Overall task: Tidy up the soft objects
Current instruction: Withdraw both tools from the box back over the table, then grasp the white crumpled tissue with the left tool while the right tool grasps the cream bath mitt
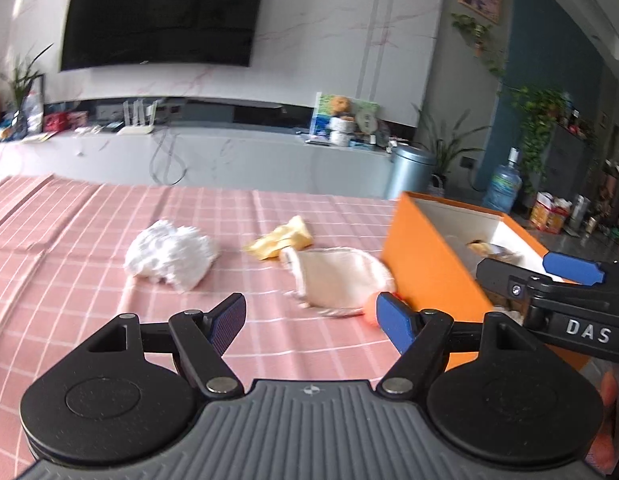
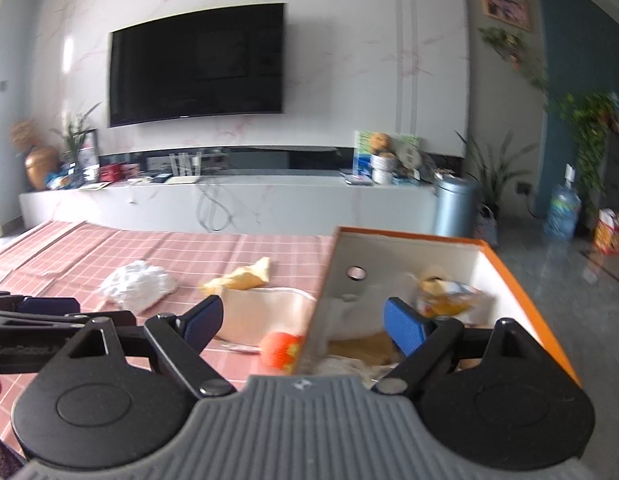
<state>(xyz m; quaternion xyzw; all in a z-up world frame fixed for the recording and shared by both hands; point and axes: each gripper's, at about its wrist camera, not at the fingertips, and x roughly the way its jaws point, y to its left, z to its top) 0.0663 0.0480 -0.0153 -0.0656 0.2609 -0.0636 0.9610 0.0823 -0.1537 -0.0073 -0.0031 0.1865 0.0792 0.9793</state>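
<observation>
- Blue-padded left gripper [image 1: 312, 322] hovered spread and empty above the pink checked tablecloth [image 1: 89, 240]; the right gripper [image 2: 302, 324], likewise released, straddled the orange cardboard box [image 2: 525, 292] wall.
- Nearest, a cream fabric pouch [image 1: 337, 280] lay just beside the box; probably light and limp, best pinched at its rim.
- Farther off, a fluffy white cloth [image 1: 169, 256] looked compressible anywhere.

The left gripper [image 1: 313, 322] hung wide open over the pink tablecloth [image 1: 69, 240]. Ahead lay a white cloth [image 1: 169, 254], a yellow cloth [image 1: 281, 240] and a cream pouch [image 1: 337, 282] (its edge touching an orange ball [image 1: 371, 310]). The right gripper [image 1: 549, 272] reached over the orange box [image 1: 429, 264].
</observation>
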